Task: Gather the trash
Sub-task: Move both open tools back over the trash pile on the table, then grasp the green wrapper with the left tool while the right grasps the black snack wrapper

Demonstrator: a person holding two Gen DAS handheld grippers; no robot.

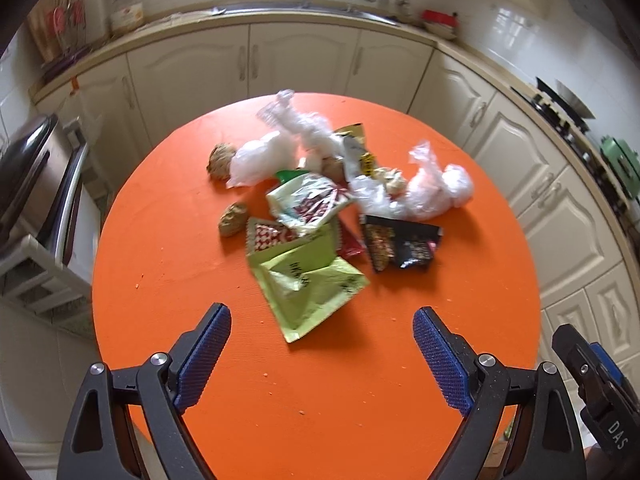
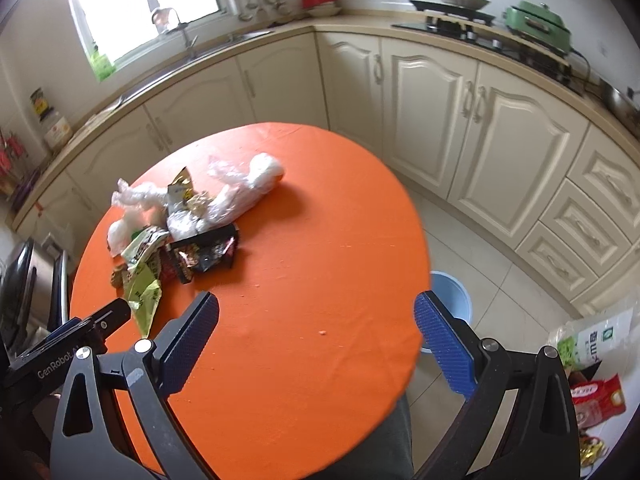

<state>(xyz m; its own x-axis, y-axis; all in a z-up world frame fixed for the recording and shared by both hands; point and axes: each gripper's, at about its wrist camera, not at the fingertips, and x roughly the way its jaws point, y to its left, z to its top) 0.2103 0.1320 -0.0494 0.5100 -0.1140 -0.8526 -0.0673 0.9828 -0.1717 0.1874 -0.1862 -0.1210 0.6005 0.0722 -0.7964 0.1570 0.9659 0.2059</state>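
A pile of trash lies on the round orange table (image 1: 200, 380): a light green wrapper (image 1: 308, 288) nearest me, a black snack packet (image 1: 400, 246), a white-and-red packet (image 1: 310, 202), clear plastic bags (image 1: 432, 192) and two brown lumps (image 1: 233, 220). My left gripper (image 1: 322, 354) is open and empty, just short of the green wrapper. My right gripper (image 2: 316, 344) is open and empty over the table's near right part; the pile (image 2: 180, 224) lies to its far left. A blue bin (image 2: 452, 296) stands on the floor beyond the table's right edge.
Cream kitchen cabinets (image 2: 440, 120) wrap around behind the table. A steel appliance (image 1: 36, 184) stands at the left. A stove with a green pot (image 2: 536, 24) is at the right. Food bags (image 2: 592, 364) lie on the floor at the lower right.
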